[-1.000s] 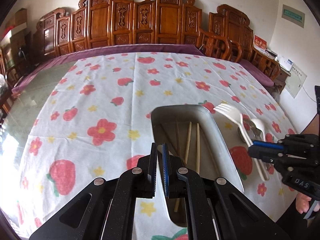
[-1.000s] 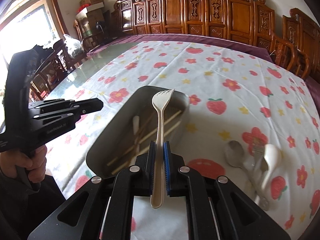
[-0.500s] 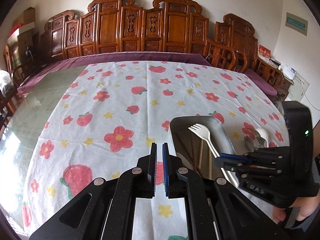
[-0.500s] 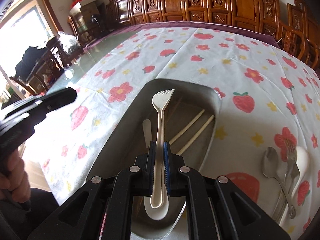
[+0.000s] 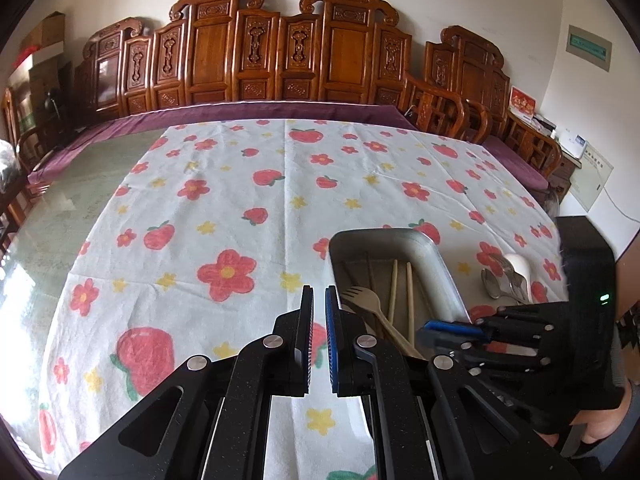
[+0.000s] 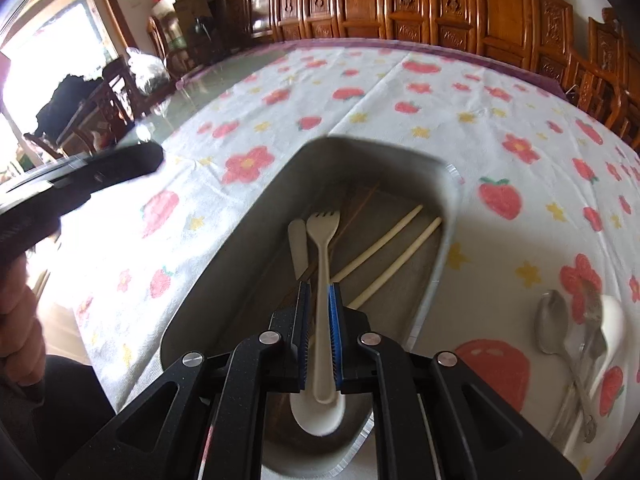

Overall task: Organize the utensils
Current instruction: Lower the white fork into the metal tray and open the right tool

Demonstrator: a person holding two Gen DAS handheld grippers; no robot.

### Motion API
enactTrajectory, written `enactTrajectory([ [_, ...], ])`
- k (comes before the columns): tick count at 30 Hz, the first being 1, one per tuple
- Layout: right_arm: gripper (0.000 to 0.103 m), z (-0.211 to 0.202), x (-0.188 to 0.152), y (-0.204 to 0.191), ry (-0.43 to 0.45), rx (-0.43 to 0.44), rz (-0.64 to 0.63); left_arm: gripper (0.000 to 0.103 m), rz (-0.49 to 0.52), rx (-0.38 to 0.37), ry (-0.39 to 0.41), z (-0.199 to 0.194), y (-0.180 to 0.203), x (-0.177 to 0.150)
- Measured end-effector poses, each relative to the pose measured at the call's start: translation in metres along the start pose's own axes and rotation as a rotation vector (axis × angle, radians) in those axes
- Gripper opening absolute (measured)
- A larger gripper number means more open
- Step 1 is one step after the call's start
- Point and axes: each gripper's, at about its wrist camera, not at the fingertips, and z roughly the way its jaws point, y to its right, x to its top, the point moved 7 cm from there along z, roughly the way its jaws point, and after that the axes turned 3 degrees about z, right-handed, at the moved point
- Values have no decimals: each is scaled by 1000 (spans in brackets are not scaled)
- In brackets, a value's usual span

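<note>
A metal tray (image 6: 448, 240) sits on the strawberry tablecloth; it also shows in the left wrist view (image 5: 436, 252). In it lie pale chopsticks (image 6: 384, 248), thin dark chopsticks and a white utensil (image 6: 298, 248). My right gripper (image 6: 319, 300) reaches down inside the tray with the cream plastic fork (image 6: 322, 240) between its pads, tines forward; the jaws look slightly parted around the handle. The fork (image 5: 362, 300) lies low in the tray in the left wrist view. My left gripper (image 5: 319, 300) is shut and empty, held left of the tray.
A metal spoon (image 6: 552, 324), a metal fork and a white spoon (image 6: 612, 324) lie in a pile on the cloth right of the tray. Carved wooden chairs line the table's far side. Bare glass tabletop shows left of the cloth.
My right gripper has moved the fork from above the tray down into it, and its jaws have loosened a little. My left gripper has drawn back left, off the tray.
</note>
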Motion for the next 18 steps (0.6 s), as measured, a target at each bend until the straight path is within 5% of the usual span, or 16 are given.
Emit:
enactTrajectory([
  [9,13,-73,-28,78,50,-139,6,23,71,-63,-6,8,50,-3],
  [18,24,-60,-62,155,-45,-243,28,43,135,-114,-23,21,106,-12],
])
